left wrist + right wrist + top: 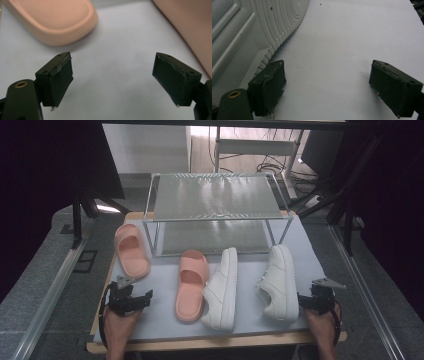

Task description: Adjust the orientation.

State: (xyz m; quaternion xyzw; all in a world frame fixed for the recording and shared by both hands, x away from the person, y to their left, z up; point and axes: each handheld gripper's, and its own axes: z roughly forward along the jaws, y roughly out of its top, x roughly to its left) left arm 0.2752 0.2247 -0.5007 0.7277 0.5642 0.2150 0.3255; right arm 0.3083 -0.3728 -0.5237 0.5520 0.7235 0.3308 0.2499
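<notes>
Right now the left pink slipper (131,251) lies at the desk's (160,320) left, its twin (191,285) beside two white sneakers (221,289). My left claw (148,298) gapes empty between the slippers; my right claw (302,301) gapes empty beside the outer sneaker (278,282).

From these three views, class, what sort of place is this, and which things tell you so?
Probably a lab or test room set up for shoe tidying: a table holding a metal rack, slippers and sneakers, with cables on the floor behind.
</notes>
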